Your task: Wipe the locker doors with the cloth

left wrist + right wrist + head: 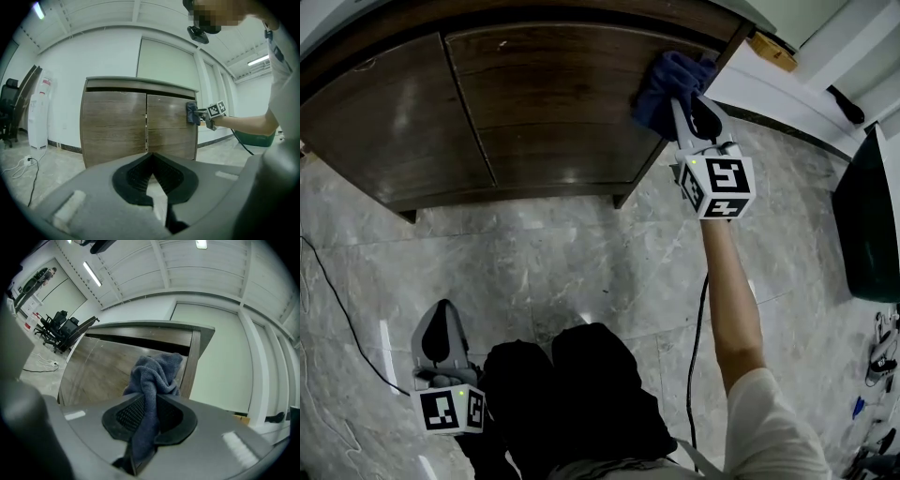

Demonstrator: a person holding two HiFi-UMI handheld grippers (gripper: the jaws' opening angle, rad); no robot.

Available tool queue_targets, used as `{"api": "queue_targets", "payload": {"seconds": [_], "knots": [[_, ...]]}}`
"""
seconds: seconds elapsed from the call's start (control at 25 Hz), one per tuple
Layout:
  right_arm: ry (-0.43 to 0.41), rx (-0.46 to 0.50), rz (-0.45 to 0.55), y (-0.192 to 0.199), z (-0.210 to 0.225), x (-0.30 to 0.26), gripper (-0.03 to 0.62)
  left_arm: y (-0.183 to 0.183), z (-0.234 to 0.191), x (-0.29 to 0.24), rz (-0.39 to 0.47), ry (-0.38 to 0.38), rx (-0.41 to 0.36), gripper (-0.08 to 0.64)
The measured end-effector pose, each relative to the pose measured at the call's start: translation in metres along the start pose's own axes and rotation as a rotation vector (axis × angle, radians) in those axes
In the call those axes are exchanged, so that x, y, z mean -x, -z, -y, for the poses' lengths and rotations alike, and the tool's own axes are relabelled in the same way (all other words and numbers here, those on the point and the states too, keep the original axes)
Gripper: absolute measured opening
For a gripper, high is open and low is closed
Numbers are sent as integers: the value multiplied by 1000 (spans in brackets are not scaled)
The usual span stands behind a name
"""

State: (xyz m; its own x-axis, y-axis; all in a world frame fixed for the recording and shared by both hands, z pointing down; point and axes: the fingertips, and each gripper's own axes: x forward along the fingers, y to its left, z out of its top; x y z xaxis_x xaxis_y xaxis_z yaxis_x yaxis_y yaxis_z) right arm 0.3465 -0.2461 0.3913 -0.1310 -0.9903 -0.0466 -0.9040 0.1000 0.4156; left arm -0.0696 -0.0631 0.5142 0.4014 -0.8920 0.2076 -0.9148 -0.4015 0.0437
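A brown wooden locker has a left door [394, 122] and a right door [562, 103]. My right gripper [684, 101] is shut on a dark blue cloth [667, 82] and holds it against the upper right edge of the right door. In the right gripper view the cloth [157, 371] bunches out between the jaws of the right gripper [152, 397], in front of the door. My left gripper [442, 309] hangs low over the floor beside the person's leg, away from the locker. Its jaws are shut with nothing between them. The left gripper view shows both doors [115, 124] and the cloth [191, 112].
The floor is grey marble tile. A black cable [337, 319] runs across it at the left and another [698, 347] hangs below the right arm. A dark bin-like object [867, 225] stands at the right. A white water dispenser [38, 112] and an office chair [8, 112] stand left of the locker.
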Motion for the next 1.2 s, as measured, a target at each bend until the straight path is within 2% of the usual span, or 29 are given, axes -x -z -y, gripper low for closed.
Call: {"api": "queue_targets", "payload": {"seconds": [0.24,1.0,1.2], "knots": [[-8,-35,-20,25,-15,-2,67,-2,5,1,4,2,-2,1],[-71,-112,-197,135,-75,2,67,-9,30,-2,16,38,-2,2],[-103,-132,-269,172,-99,3,67,-5,27,0,6,26,-2,1]]}}
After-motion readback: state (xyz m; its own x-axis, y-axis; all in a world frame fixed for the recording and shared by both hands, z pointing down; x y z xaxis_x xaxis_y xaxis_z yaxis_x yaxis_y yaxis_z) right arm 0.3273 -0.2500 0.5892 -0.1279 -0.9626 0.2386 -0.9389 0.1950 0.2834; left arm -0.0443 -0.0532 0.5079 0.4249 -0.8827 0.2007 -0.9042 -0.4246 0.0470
